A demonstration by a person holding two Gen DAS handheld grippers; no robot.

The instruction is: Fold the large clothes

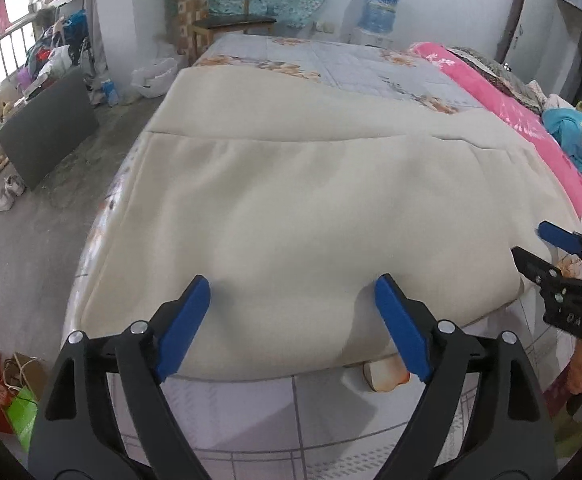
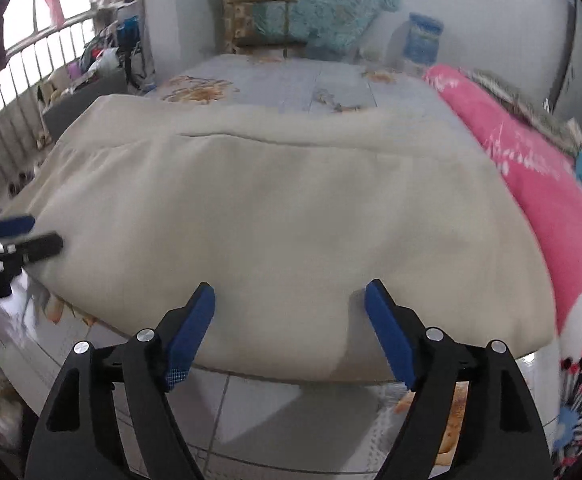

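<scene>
- The cream garment (image 1: pixel 291 208) lies flat on the bed (image 1: pixel 331 62), filling the near half of the mattress; its near edge runs along the near side of the bed, just ahead of both grippers.
- A layer is already turned over: a straight fold edge (image 1: pixel 275 138) crosses the cloth from left to right towards the far side, with a single thickness showing beyond it.
- The left gripper (image 1: pixel 291 300) hovers over the near edge, left of centre, jaws spread wide and nothing between the blue pads (image 1: pixel 187 324).
- The right gripper (image 2: pixel 289 304) hovers over the same edge further to the right, jaws likewise wide and empty; the right wrist view is somewhat blurred.
- Handling, as a judgement: the fabric looks thick, fleece-like and soft. Expect it to be limp, to sag between two grip points, and to carry moderate weight for cloth. It appears neither slippery nor fragile.
- Grip points: take the near edge at its two corners, left corner (image 1: pixel 91 308) and right corner (image 2: pixel 531 336), so the edge stays taut while lifted.
- Pinch through all layers at each corner; a grip on the top layer alone would likely peel the existing fold open.
- The pink quilt (image 2: pixel 531 184) lies just beside the right side of the garment; keep the right pads off it.
</scene>
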